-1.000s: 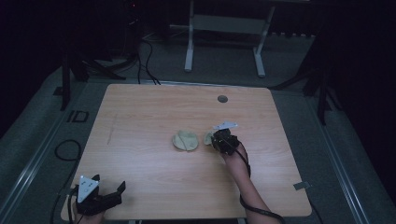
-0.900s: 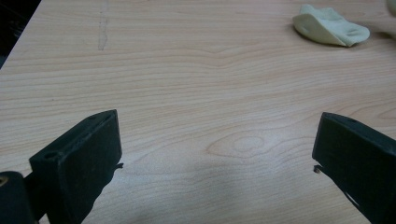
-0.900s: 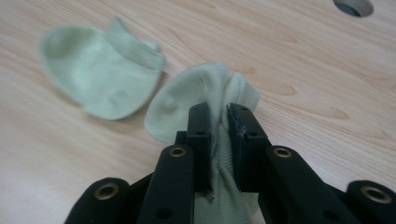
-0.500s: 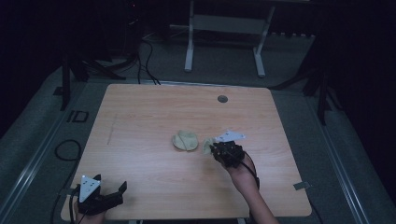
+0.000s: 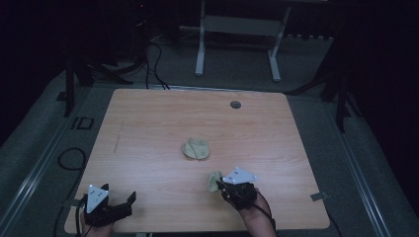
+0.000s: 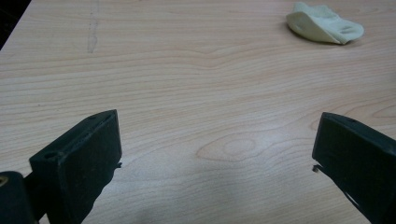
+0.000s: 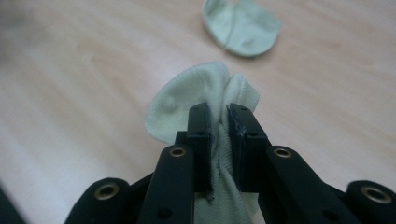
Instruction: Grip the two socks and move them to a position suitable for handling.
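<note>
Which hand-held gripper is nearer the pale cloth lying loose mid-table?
Right. The right hand-held gripper, clamped on a second cloth piece, sits just below-right of the loose cloth; the left hand-held gripper waits open at the near-left corner.

A folded cloth [image 5: 196, 148] lies mid-table [image 5: 148, 118]. Nearer the person and to its right, the right gripper [image 5: 220, 186] pinches a second cloth [image 5: 214, 180]. The left gripper [image 5: 129, 201] sits at the near-left corner.

The left gripper [image 5: 126, 203] rests at the table's near left corner with its jaws spread wide, while the right gripper [image 5: 218, 185], held by a hand [image 5: 257, 217] entering from the bottom edge, has its jaws pinched tight on pale green cloth [image 7: 205, 93].
</note>
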A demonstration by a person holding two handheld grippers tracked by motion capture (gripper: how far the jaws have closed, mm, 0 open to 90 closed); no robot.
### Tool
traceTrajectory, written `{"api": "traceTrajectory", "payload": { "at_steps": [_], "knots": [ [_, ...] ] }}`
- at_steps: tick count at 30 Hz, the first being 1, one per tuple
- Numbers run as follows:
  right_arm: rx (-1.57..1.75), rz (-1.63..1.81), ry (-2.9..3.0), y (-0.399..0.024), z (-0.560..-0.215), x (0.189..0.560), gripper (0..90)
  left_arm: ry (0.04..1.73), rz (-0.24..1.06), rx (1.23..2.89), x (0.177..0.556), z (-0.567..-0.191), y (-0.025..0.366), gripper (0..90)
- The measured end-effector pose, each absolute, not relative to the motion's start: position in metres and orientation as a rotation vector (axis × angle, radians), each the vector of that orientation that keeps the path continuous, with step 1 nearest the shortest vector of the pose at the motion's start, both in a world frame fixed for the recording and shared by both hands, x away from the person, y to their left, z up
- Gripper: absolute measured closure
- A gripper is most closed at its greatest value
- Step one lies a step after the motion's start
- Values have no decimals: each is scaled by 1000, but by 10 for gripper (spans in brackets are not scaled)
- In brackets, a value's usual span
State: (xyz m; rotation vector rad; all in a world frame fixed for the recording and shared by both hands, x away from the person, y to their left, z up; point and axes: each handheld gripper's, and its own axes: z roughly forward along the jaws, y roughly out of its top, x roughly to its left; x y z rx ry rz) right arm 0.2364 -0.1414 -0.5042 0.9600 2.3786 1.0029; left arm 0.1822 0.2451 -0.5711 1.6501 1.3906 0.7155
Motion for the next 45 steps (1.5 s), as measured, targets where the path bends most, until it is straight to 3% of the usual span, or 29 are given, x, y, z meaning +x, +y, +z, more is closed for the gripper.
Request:
{"api": "traceTrajectory", "payload": {
  "at_steps": [17, 19, 22, 27, 30, 32, 34, 37, 45],
  "knots": [
    [982, 943, 2429, -123, -561, 215, 772, 1301, 672, 1729, 183, -569, 225, 16],
    [968, 932, 2441, -122, -561, 216, 728, 1298, 645, 1740, 184, -569, 222, 15],
    [990, 964, 2487, -122, -556, 216, 560, 1293, 601, 1769, 185, -569, 214, 16],
    [992, 1082, 2418, -140, -523, 214, 567, 1171, 478, 1827, 185, -563, 191, 16],
    [990, 1068, 2400, -151, -512, 222, 622, 1054, 427, 1861, 184, -557, 169, 143],
    [1009, 1086, 2416, -153, -513, 225, 644, 995, 367, 1888, 187, -554, 154, 158],
    [989, 1074, 2456, -153, -518, 227, 651, 946, 299, 1904, 190, -553, 140, 304],
    [992, 1050, 2500, -152, -528, 231, 650, 899, 236, 1954, 198, -555, 122, 391],
    [967, 983, 2561, -149, -544, 237, 642, 881, 160, 2077, 216, -564, 94, 519]
  ]
}}
